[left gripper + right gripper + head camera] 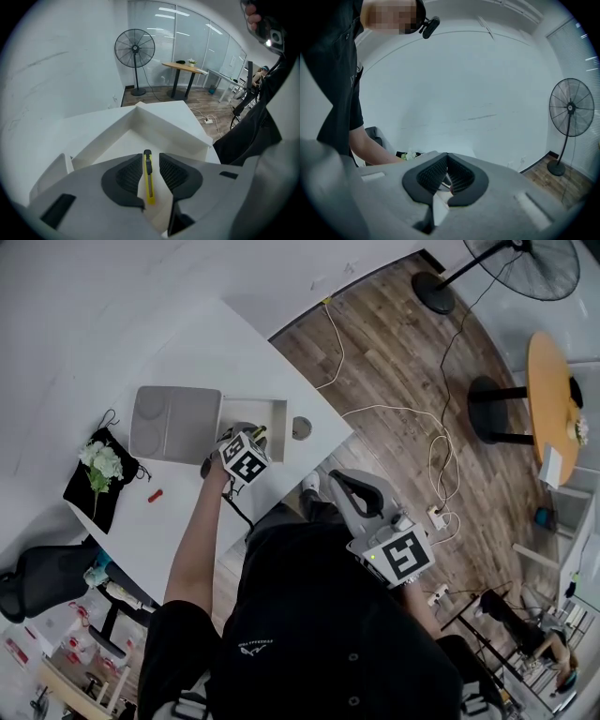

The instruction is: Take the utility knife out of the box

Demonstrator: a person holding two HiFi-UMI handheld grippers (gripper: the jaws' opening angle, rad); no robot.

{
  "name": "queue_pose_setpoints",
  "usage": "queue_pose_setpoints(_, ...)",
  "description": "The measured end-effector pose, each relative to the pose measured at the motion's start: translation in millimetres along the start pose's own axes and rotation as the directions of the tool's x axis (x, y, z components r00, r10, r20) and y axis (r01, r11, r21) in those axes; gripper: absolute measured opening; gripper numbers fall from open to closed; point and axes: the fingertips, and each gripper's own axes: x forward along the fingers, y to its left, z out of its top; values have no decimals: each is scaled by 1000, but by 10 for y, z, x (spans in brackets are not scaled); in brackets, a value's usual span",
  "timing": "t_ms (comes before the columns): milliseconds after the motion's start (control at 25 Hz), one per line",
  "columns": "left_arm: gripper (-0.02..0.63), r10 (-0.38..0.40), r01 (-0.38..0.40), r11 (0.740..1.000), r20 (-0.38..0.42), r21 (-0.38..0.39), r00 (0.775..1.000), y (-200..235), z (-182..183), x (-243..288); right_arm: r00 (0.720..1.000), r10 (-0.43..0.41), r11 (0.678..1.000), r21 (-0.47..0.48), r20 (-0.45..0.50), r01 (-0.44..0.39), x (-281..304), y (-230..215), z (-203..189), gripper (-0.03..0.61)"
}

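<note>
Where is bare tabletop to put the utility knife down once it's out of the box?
Widest: the white table beyond the lid and box. Smaller: the near strip between the red item and the left forearm. Crowded: flower bag at the left edge, left gripper over the box.

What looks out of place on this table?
Nothing spilled or damaged. The box lies open with its grey lid beside it, and a small red thing lies loose near the black pouch of white flowers.

The utility knife (pixel 148 180) lies in the box (pixel 161 123), lid (pixel 175 423) beside it on the table (pixel 239 348)
</note>
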Motion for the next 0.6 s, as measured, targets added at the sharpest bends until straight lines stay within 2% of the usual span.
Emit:
queue_pose_setpoints(120, 114, 8, -8, 1000, -20, -19, 1000, 21, -17, 57, 1000, -12, 1000, 6, -4, 12, -16, -21, -14, 5)
queue_pose_setpoints(360, 114, -5, 3, 999, -62, -39, 998, 30, -77, 190, 997, -42, 999, 4, 66, 42, -20, -66, 35, 5)
queue_pose_setpoints(600, 114, -14, 10, 998, -71, -60, 997, 18, -104, 262, 997, -73, 997, 21, 7, 73, -83, -122, -63, 5)
